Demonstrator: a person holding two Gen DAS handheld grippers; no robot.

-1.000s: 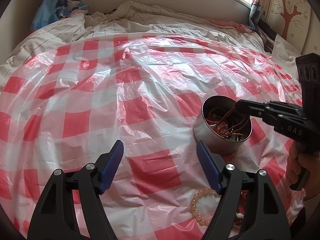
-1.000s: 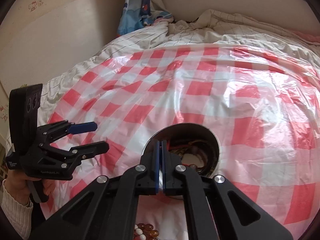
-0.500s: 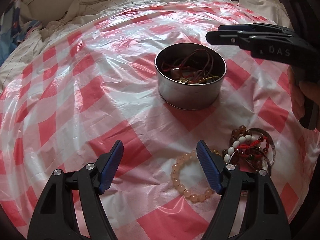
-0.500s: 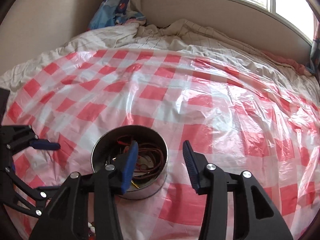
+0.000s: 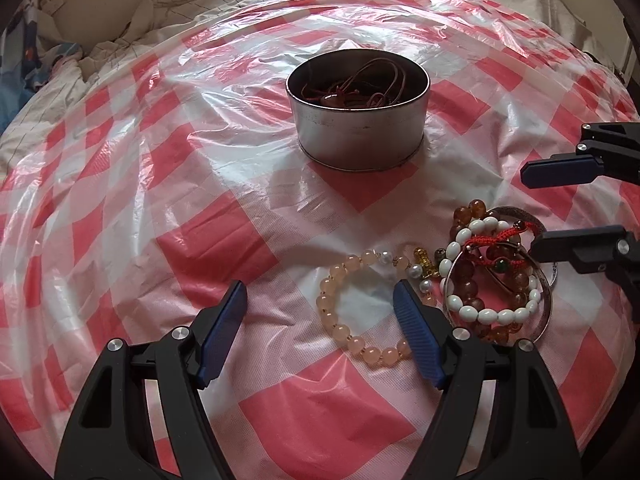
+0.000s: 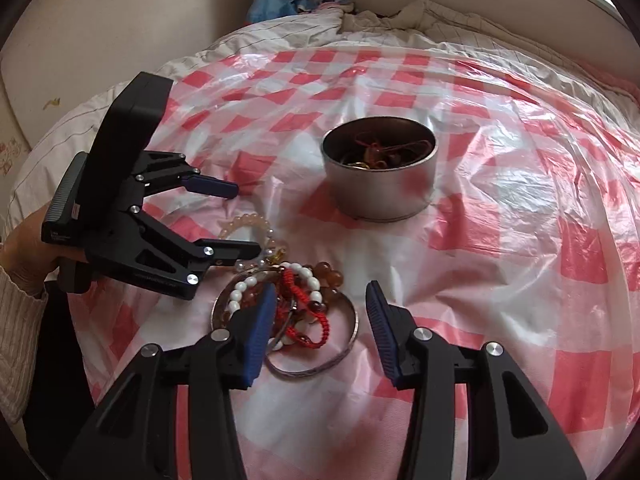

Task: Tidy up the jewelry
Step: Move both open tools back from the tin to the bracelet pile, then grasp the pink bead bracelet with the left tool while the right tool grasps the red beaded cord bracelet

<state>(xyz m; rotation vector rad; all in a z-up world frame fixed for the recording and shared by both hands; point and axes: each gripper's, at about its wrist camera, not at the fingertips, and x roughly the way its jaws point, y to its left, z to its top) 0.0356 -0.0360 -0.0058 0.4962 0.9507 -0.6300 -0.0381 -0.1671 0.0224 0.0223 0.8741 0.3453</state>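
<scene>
right gripper jaws apart above bracelet pile; tin beyond.

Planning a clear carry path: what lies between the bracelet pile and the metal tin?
Nothing; in both wrist views only bare checkered plastic sheet separates the bracelet pile from the metal tin.

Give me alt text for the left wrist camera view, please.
The open left claw hangs over a peach bead bracelet on a red-checked plastic sheet, beside a tangle of bracelets. A metal tin holding cords stands beyond; the right claw enters at right.

Black angular left claw, ribbed blue pads, silver screws, cream knit sleeve
</scene>
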